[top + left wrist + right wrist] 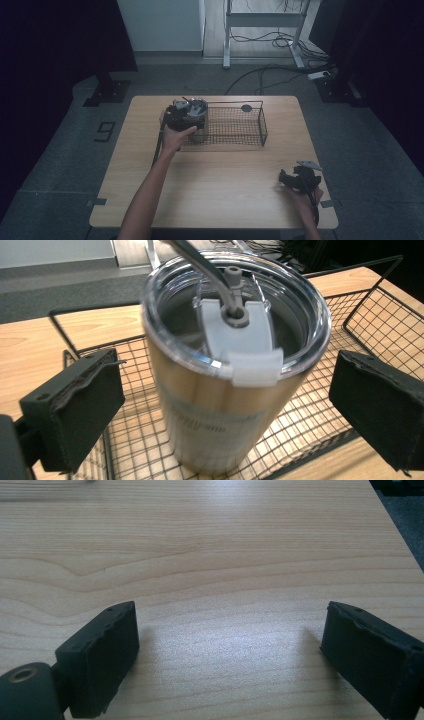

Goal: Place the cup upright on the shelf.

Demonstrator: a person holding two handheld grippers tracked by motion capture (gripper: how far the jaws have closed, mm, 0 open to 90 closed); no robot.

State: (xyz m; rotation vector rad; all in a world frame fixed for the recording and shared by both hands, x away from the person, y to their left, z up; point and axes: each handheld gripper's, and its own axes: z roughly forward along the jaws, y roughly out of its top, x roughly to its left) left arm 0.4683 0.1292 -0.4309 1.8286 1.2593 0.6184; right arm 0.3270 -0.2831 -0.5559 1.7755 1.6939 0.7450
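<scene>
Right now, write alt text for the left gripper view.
A metal tumbler with a clear lid and a straw stands in a black wire basket on a wooden table, between the open black jaws of the left gripper, neither touching it.

We see a lab-like recording room: dark curtains [50, 40] at 10 o'clock, loose cables [280, 40] at 1 o'clock, lone wooden worktop [215, 170] on grey carpet [60, 150].
</scene>
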